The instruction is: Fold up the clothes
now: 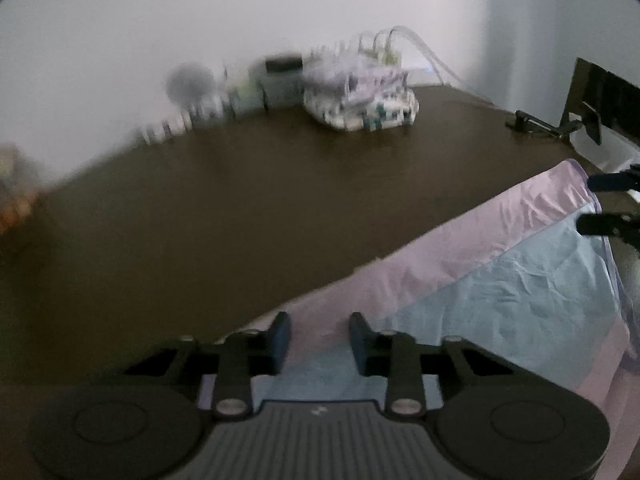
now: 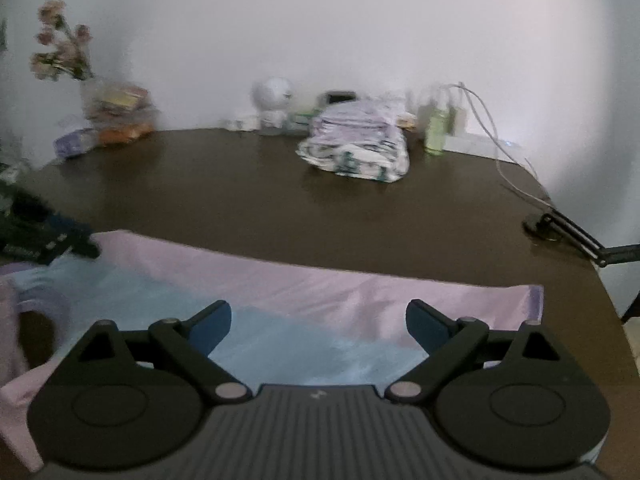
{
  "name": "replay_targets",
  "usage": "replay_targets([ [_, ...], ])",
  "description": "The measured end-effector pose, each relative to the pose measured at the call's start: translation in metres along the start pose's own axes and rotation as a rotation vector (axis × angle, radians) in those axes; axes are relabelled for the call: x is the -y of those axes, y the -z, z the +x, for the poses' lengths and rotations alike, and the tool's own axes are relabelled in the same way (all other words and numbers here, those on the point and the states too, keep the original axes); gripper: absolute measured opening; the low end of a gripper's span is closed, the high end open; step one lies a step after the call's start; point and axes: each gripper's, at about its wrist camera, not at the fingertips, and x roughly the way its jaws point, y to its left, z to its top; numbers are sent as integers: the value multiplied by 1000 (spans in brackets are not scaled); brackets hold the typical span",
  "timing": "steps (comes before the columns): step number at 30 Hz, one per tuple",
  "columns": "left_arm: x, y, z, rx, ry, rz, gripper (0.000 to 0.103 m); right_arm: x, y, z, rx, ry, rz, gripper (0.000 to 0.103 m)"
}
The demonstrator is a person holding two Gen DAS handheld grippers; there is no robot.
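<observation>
The pink and blue cloth [image 2: 320,300] lies flat on the brown table [image 2: 260,208], right under both grippers. The left gripper [image 1: 318,330] is partly open, holding nothing. The right gripper [image 2: 318,320] is spread wide. Folded clothes [image 2: 356,152] sit by the white wall [image 2: 320,20].

Light: dim, even indoor | Blur: wall-side clutter smeared, worst at 9 o'clock | Distortion: fisheye bending, black corners | Glare: faint sheen on dark table [image 2: 248,184]

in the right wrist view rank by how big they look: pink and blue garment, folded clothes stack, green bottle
1. pink and blue garment, though it lies nearest the camera
2. folded clothes stack
3. green bottle
</observation>
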Motion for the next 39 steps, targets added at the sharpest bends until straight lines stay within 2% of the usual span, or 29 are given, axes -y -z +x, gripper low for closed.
replay_targets([
  [2, -1, 1, 11, -25, 14, -14, 22, 13, -4, 17, -33, 16, 24, 94],
  [6, -3, 4, 17, -18, -2, -34, 26, 34, -1, 41, -85, 31, 65, 90],
  [8, -7, 3, 19, -14, -12, -51, 32, 42, 2, 48, -101, 46, 79, 90],
  [10, -11, 2, 20, -13, -16, -71, 44, 47, 6, 49, -97, 66, 82, 90],
  [12, -14, 0, 20, -17, -15, -93, 45, 51, 7, 48, -96, 79, 91, 90],
  [14, -16, -3, 19, -21, -14, -115, 43, 54, 7, 45, -91, 70, 107, 90],
  [18, -1, -14, 0, 75, 59, -86, 40, 55, 4, 32, -38, 31, 134, 90],
  [21, 21, -23, 5, 83, 85, -6, 20, 49, 4, 26, -31, 17, 119, 90],
  [25, 28, -24, 32, 20, 55, 14, 17, 48, 9, 27, -45, 12, 114, 90],
  [29, 24, -21, 39, 20, 56, -4, 17, 54, 16, 27, -63, 7, 138, 90],
  [31, 24, -20, 31, 25, 68, -24, 20, 57, 18, 20, -39, -1, 155, 90],
  [32, 25, -19, 25, 31, 79, -32, 22, 58, 18, 11, -14, -23, 165, 90],
  [34, 33, -15, 6, 55, 120, -21, 40, 53, 20, -13, 19, -108, 171, 90],
  [36, 43, -9, -14, 76, 172, -1, 47, 42, 25, -37, 19, -218, 145, 89],
  [38, 57, -2, -30, 83, 233, 25, 49, 29, 33, -57, -7, -324, 121, 83],
  [39, 63, 1, -36, 84, 258, 39, 50, 23, 38, -65, -29, -376, 113, 76],
])
